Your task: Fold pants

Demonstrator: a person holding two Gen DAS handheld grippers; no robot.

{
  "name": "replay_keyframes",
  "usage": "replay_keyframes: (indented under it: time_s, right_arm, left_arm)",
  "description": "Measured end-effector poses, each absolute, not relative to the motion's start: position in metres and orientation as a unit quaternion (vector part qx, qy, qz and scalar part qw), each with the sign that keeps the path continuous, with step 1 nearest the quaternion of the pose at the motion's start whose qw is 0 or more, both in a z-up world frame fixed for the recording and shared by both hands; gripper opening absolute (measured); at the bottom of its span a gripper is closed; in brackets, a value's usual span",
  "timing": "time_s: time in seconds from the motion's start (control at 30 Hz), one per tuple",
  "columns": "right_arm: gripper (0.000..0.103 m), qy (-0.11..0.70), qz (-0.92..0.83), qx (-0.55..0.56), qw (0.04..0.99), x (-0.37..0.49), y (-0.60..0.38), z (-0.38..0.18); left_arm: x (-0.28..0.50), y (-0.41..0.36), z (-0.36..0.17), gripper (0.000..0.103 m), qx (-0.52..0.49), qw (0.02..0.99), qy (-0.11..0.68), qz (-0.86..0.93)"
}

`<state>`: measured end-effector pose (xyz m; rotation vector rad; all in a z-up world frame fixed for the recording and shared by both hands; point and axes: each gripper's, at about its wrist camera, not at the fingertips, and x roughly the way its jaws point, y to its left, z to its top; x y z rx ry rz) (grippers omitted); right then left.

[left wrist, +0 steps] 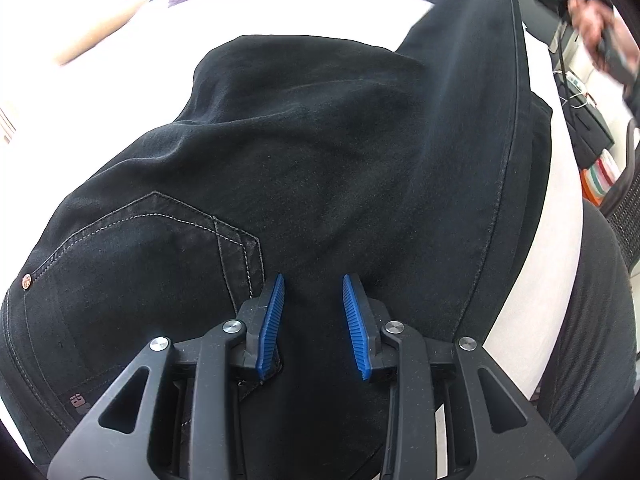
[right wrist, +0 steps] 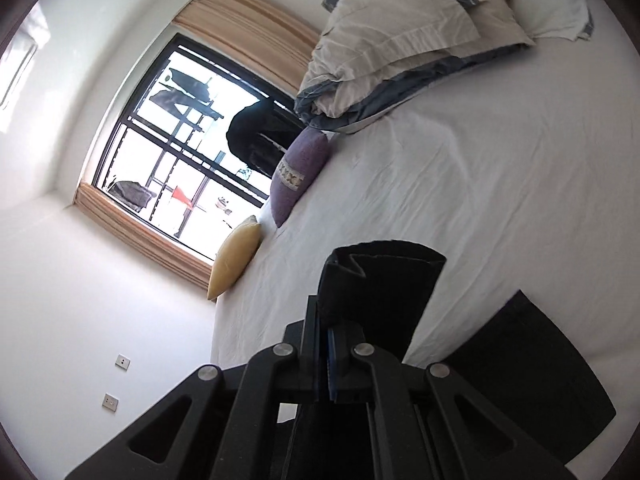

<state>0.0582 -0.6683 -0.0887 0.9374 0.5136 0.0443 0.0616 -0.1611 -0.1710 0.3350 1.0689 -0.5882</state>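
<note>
From the left wrist camera, the black pants (left wrist: pixel 320 152) lie spread over a white bed (left wrist: pixel 532 312). A back pocket (left wrist: pixel 132 264) with pale stitching shows on the left side. One pant leg rises up toward the top right, where a hand (left wrist: pixel 600 28) shows, blurry. The left gripper (left wrist: pixel 314 292) sits low over the pants near the pocket. Its two blue fingers (left wrist: pixel 272 324) are spread apart, with black cloth between them, not pinched.

From the right wrist camera, the right gripper (right wrist: pixel 330 336) has its fingers pressed tight together on the end of a pant leg (right wrist: pixel 380 280), which sticks up past the tips. Another bit of the pants lies on the bed at the lower right. Far off sit a purple pillow (right wrist: pixel 298 172), a yellow pillow (right wrist: pixel 234 258), a crumpled blanket (right wrist: pixel 400 40) and a window (right wrist: pixel 180 140).
</note>
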Motion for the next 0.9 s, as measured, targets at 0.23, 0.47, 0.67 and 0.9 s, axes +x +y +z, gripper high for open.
replay_keyframes:
  time_s: [0.23,0.47,0.67,0.9]
  right_arm:
    - [0.003,0.283,-0.102,0.56,0.772,-0.035,-0.713,-0.219]
    - [0.003,0.278,-0.126,0.587,0.75,-0.064,-0.71,-0.248]
    - [0.003,0.293,-0.142,0.573,0.752,-0.059,-0.711,-0.242]
    - [0.003,0.296,-0.154,0.576,0.747,-0.059,-0.714,-0.241]
  left_arm:
    - [0.06,-0.163,-0.171,0.03,0.165,0.804,0.501,-0.276]
    - [0.064,-0.173,-0.166,0.03,0.178,0.797,0.506,-0.277]
    - [0.067,-0.184,-0.166,0.03,0.183,0.794,0.51,-0.277]
    - [0.054,-0.181,-0.165,0.03,0.198,0.788,0.507,-0.289]
